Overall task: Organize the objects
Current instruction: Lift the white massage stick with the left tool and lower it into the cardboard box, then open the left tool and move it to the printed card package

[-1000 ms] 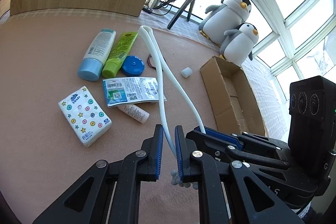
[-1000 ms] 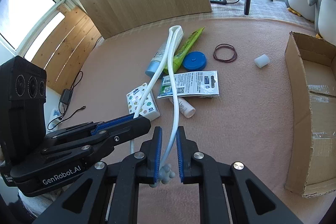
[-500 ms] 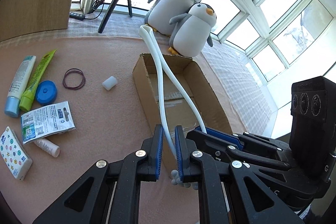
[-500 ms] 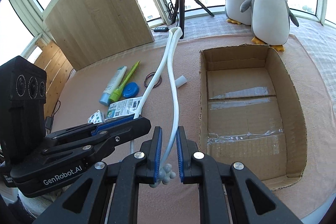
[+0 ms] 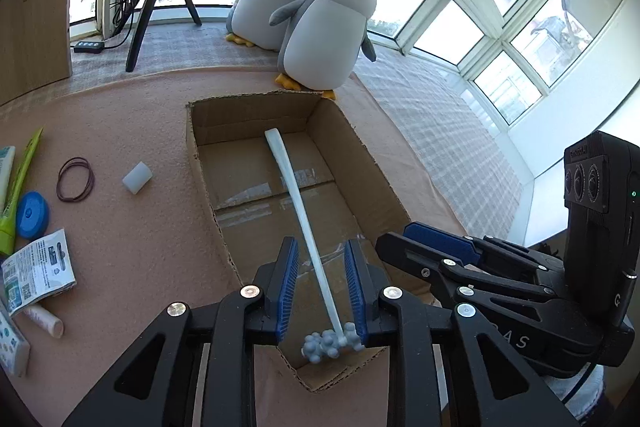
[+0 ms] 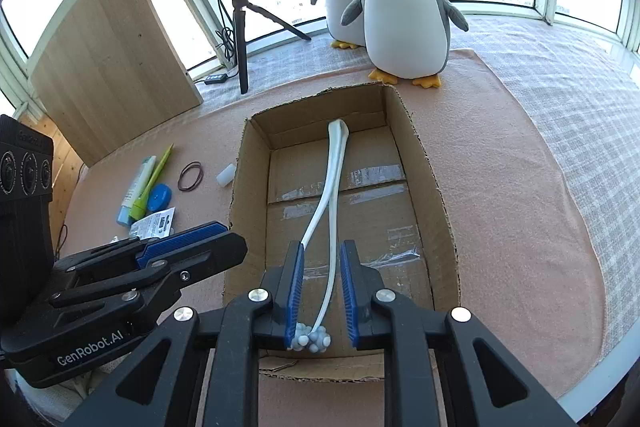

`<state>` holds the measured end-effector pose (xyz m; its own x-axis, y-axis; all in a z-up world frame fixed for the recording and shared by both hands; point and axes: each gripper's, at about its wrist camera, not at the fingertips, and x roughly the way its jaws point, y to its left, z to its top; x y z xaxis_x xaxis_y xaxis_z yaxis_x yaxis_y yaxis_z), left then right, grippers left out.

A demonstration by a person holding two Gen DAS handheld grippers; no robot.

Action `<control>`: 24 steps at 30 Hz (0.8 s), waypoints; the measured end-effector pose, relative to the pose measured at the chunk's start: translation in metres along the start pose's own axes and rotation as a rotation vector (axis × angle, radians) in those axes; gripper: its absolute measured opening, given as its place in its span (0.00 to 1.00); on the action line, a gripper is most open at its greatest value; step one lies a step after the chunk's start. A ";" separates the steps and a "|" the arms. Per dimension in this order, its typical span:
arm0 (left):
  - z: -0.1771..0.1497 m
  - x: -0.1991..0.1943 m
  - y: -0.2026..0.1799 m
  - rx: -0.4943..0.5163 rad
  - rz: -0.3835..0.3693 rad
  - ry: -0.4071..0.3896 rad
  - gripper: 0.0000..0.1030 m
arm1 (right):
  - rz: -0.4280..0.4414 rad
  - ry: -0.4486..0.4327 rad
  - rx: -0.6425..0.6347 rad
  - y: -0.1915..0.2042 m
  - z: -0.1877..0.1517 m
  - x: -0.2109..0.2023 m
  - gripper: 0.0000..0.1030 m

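from the left wrist, the left claw [image 5: 322, 287] is spread, its blue pads well apart on either side of the white massager [image 5: 298, 211], whose knobbed end sits low between them, seemingly touching the right-hand pad. the long stem runs away from the camera down the cardboard box [image 5: 372, 163], its far tip near the back wall, so the tool appears to lie lengthwise because that is the only way such a long thing fits. the right claw [image 5: 430, 247] shows at the side, over the near end of the box. left on the pink counter [image 5: 132, 239] are a rubber band [image 5: 75, 179], a small white cap [image 5: 137, 178], a blue lid [image 5: 32, 215], a green tube [image 5: 16, 195] and a printed sachet [image 5: 38, 273], likely waiting their turn for the box. from the right wrist, the right claw [image 6: 322, 291] is also spread, nothing pinched; the massager [image 6: 330, 195] shows here as two thin arms joined at the far tip, the knobs lying between the pads, close to the left one. the left claw [image 6: 188, 247] sits just outside the box's [image 6: 436, 187] left wall. both claws being parted over the box suggests a release, and the massager looks delivered. two plush penguins [image 6: 400, 7] stand behind the box.
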<state>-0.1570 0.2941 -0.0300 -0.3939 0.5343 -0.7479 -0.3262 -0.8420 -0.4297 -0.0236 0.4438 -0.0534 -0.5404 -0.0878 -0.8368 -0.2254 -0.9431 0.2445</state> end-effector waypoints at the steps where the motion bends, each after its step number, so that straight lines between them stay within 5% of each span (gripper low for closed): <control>1: -0.001 -0.001 0.005 -0.005 0.005 -0.001 0.27 | -0.009 -0.004 0.010 -0.003 -0.001 0.000 0.42; 14: -0.019 -0.043 0.063 -0.083 0.068 -0.025 0.37 | 0.022 0.004 -0.009 0.026 -0.009 0.005 0.48; 24: -0.015 -0.081 0.164 -0.218 0.181 -0.031 0.38 | 0.062 0.005 -0.049 0.076 -0.020 0.004 0.48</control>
<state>-0.1650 0.1118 -0.0474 -0.4564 0.3726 -0.8080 -0.0564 -0.9184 -0.3916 -0.0264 0.3656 -0.0486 -0.5481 -0.1475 -0.8233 -0.1521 -0.9503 0.2716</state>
